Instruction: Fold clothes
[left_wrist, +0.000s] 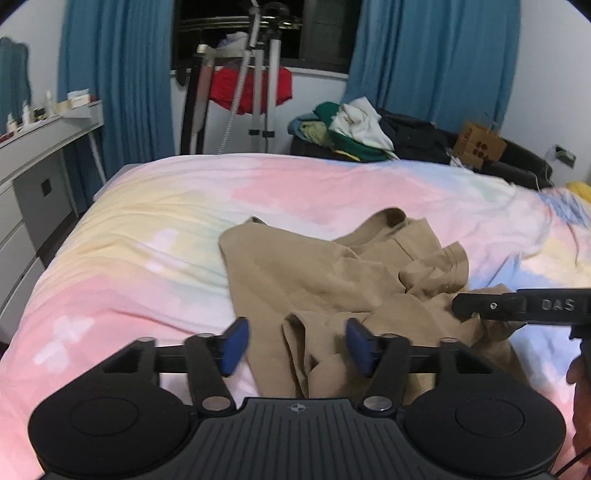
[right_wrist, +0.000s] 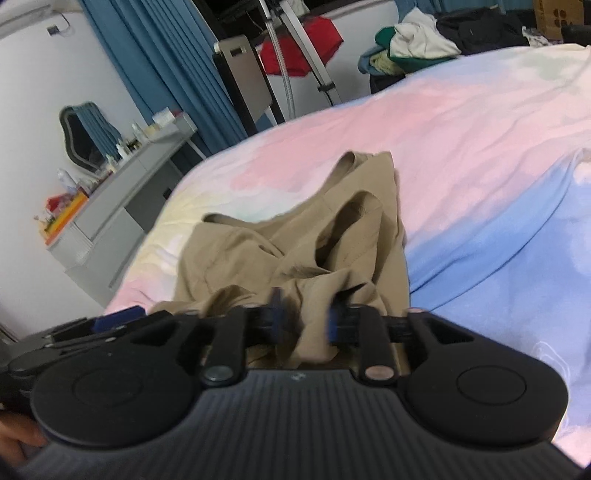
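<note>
Crumpled tan garment lying on the pastel bed cover, left gripper held low over its near edge – jaws wide apart, right gripper level, clamped on a bunched fold – reaching in from the right side

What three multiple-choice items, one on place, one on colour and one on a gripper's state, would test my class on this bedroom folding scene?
1. Where does the tan garment lie?
A. on the bed cover
B. on the grey dresser
C. on the floor

2. What colour are the curtains?
A. red
B. blue
C. white

3. How is the left gripper?
A. shut on cloth
B. out of view
C. open

Answers: 1 A, it is crumpled on the pastel cover; 2 B, both panels are blue; 3 C, its blue pads stand well apart.
</note>
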